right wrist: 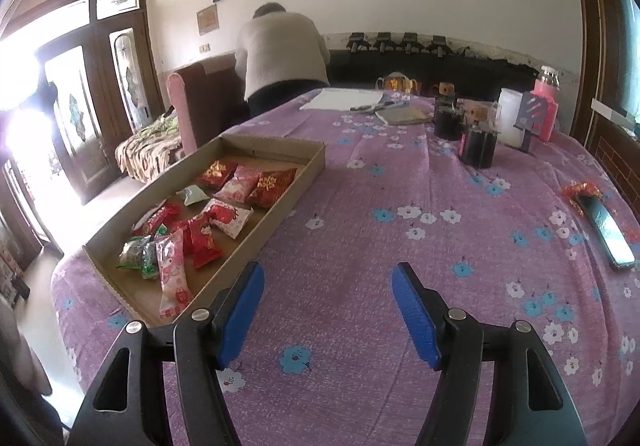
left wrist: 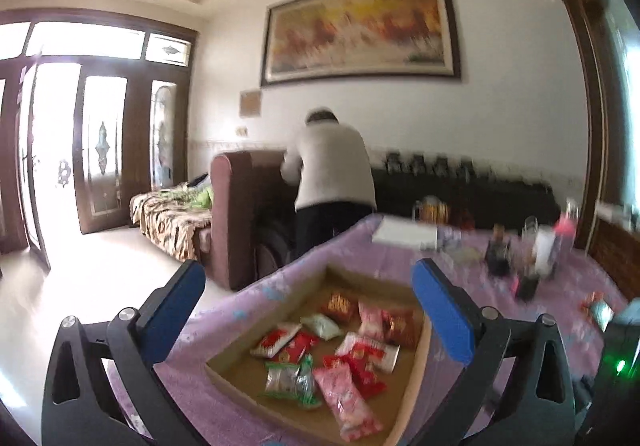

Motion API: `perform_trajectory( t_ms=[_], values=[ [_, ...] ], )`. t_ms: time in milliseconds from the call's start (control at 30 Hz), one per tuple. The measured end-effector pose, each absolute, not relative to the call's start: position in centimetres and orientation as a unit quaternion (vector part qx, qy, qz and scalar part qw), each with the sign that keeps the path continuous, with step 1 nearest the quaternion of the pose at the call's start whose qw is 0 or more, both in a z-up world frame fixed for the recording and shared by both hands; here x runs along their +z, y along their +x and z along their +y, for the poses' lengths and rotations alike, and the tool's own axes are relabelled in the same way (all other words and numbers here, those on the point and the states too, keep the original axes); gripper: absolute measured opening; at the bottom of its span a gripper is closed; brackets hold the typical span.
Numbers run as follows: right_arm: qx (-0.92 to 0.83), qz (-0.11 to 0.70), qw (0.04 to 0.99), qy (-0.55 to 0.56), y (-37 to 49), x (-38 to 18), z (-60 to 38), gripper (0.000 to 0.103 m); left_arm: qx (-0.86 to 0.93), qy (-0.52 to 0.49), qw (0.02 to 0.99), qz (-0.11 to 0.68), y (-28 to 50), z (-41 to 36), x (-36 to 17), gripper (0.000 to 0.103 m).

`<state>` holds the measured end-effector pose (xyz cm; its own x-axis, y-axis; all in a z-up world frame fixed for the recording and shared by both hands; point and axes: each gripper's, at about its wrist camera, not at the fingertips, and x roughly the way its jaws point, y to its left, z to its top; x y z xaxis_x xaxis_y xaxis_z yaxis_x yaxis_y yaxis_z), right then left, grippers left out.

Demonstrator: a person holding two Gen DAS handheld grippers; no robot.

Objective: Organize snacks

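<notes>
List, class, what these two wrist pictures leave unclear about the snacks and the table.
- Left wrist view: printing on the wrapped snacks in the shallow cardboard tray is unreadable, smeared by motion blur.
- Left wrist view: the dark jars are blurred past telling apart.
- Right wrist view: the red crinkly wrapper is partly hidden by the black phone.
- Both views: the purple flowered tablecloth is cut off by the frame edges.

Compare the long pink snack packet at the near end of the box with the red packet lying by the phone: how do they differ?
The pink packet lies inside the cardboard box; the red packet lies loose on the tablecloth, beside the phone. The pink packet is long, flat and pale; the red packet is short, crumpled and shiny. Both are sealed snack wrappers, and neither is held by a gripper.
</notes>
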<state>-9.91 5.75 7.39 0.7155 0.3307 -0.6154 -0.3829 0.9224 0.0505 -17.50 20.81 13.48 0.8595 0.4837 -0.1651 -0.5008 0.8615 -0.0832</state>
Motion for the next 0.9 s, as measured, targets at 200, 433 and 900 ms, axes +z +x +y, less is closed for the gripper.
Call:
perform_trajectory(
  t_ms=[200, 433, 900],
  values=[
    [0.206, 0.292, 0.933, -0.05, -11.1, 8.6, 6.0, 0.069, 0.283, -0.05, 0.951, 0.109, -16.1, 20.8, 13.6, 0.103],
    [0.216, 0.257, 0.939, -0.071, -12.7, 9.7, 6.5, 0.079, 0.229, -0.077, 0.948, 0.207, -13.7, 21.0, 11.8, 0.103],
    [0.224, 0.274, 0.929, -0.108, -13.4, 8.9, 9.2, 0.079, 0.205, -0.133, 0.917, 0.315, -12.5, 23.3, 7.9, 0.103]
  ],
)
